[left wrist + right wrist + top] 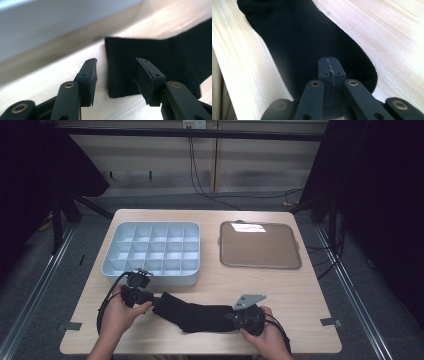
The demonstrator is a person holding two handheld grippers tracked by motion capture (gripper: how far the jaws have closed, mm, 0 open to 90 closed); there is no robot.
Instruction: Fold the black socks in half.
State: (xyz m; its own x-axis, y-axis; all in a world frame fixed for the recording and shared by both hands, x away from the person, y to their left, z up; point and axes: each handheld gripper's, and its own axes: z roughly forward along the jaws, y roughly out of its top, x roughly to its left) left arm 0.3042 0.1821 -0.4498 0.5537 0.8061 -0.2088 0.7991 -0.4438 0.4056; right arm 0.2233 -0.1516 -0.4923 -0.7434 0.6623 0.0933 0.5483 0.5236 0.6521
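one black sock (200,317) lies flat: left gripper (116,75) gapes at its cuff, right gripper (331,68) pinches its toe.

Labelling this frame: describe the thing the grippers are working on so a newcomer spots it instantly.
On the wooden table, look at the near edge, in front of the white divided organizer. A black sock lies flat there between the left gripper and right gripper. It is the only soft, dark item; the brown tray sits farther back.

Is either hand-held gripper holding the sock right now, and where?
Right hand-held gripper is shut at the black sock's toe end; whether it pinches fabric is unclear. Left hand-held gripper is open at the cuff.
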